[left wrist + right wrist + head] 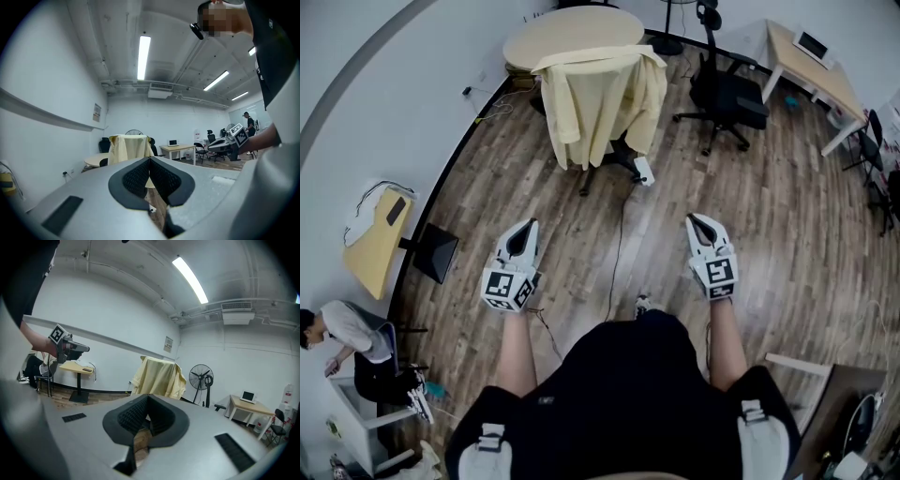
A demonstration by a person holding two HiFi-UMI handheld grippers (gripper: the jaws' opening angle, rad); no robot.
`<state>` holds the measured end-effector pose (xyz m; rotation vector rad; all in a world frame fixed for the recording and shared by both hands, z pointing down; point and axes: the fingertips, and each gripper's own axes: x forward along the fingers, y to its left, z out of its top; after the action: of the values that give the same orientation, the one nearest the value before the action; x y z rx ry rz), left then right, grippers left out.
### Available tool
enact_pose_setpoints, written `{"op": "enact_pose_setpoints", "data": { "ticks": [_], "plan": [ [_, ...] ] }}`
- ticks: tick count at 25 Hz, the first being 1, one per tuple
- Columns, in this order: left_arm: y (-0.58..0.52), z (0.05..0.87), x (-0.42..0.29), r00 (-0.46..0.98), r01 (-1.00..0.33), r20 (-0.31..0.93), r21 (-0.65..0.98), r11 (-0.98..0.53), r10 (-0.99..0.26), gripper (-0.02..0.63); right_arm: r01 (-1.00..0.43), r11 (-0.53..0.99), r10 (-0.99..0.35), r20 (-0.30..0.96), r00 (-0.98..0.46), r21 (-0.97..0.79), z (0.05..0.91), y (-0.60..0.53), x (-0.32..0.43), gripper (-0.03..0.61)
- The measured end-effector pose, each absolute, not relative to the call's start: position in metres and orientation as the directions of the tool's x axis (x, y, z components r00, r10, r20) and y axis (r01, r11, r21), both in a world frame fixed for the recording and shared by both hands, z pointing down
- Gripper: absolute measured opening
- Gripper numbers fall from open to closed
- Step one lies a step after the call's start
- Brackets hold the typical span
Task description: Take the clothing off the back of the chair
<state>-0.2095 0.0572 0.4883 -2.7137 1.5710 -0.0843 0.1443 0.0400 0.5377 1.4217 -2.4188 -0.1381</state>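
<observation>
A pale yellow garment (600, 98) hangs over the back of a chair, across the wooden floor from me. It also shows in the left gripper view as the garment (129, 147) and in the right gripper view as the garment (157, 378), still well off. My left gripper (525, 227) and right gripper (698, 221) are held out side by side, both pointing towards the chair and far short of it. The left gripper (149, 160) has its pads together with nothing between them. The right gripper (147, 398) is likewise shut and empty.
A round table (572, 33) stands behind the draped chair. A black office chair (727, 94) and a desk (811, 61) are to its right, with a fan (200, 378) nearby. A cable (619, 244) runs across the floor. A person (342, 328) sits at the lower left by a small table (380, 239).
</observation>
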Motion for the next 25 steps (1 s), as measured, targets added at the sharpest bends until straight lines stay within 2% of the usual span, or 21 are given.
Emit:
{"op": "enact_pose_setpoints", "data": {
  "ticks": [17,25],
  "plan": [
    [0.021,0.489,-0.179,0.419,-0.907,0.063,-0.021,-0.421,-0.906,0.002,-0.810,0.547,-0.828,0.281,-0.485,0.214,0.549,-0.022,0.180,-0.006],
    [0.015,0.494,-0.166,0.380,-0.924,0.066,-0.021,-0.382,-0.923,0.002,-0.793,0.571,-0.815,0.261,-0.517,0.213,0.552,-0.042,0.195,-0.006]
  ]
}}
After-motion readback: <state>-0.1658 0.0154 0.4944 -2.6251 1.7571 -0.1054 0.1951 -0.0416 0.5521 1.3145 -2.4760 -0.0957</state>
